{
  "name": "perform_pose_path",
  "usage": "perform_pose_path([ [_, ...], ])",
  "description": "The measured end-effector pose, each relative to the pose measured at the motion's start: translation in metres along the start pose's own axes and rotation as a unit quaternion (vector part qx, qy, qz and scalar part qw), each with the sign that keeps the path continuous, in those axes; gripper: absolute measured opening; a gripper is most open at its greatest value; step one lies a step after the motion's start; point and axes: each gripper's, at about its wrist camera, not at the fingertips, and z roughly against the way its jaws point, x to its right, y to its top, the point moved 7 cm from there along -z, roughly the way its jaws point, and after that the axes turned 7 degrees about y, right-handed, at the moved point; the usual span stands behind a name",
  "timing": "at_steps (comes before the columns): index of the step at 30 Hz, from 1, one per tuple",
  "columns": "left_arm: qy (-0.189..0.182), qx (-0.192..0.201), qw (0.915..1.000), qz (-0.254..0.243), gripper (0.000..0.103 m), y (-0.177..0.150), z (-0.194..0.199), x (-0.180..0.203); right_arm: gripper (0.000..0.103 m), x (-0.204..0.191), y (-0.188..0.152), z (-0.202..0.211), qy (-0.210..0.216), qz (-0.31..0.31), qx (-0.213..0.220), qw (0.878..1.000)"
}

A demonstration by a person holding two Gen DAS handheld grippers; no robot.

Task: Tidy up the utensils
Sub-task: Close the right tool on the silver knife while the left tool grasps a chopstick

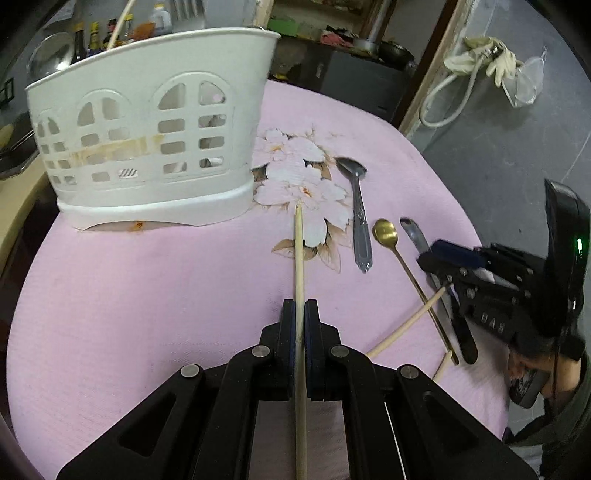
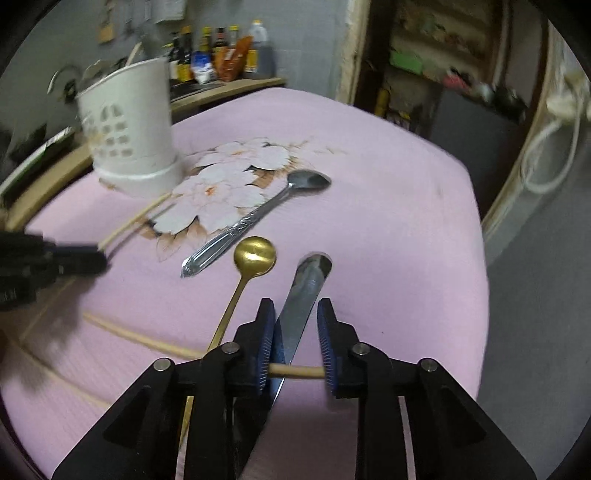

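left gripper [image 1: 299, 314] clamps chopstick [image 1: 298, 251], caddy [image 1: 155, 136] ahead-left: tilt tip up over rim | right gripper [image 2: 296, 332] part-open astride knife [image 2: 301, 302], pads clear: centre, then squeeze

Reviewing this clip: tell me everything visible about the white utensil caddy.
The white utensil caddy looks like plastic, an oval tub flaring toward the rim, its wall pierced with arched, window-like cutouts above a wider solid base. An orange-brown stain crosses its front. It stands upright at the far left of the pink floral cloth. A pale stick pokes above its rim. Neither gripper touches it.
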Motion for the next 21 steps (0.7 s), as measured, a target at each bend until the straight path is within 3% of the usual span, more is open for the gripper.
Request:
perform_pose_path([
  [5, -0.027, -0.044, 0.9986, -0.011, 0.003, 0.004, -0.002, -0.005, 0.029, -0.006, 0.006, -0.01, -0.006, -0.004, -0.023, 1.0],
  [10, -0.026, -0.079, 0.9944, -0.065, 0.003, 0.013, -0.008, 0.001, 0.033, -0.01, 0.008, -0.015, -0.03, -0.007, -0.027, 0.999],
  [15, -0.033, -0.109, 0.9889, -0.095, 0.004, 0.021, -0.018, 0.004, 0.035, -0.009, 0.003, -0.012, -0.023, -0.015, -0.02, 0.999],
  [21, -0.042, -0.108, 0.9871, -0.111, 0.004, 0.025, -0.025, 0.005, 0.037, -0.012, 0.002, -0.011, -0.047, -0.026, -0.028, 0.998],
])
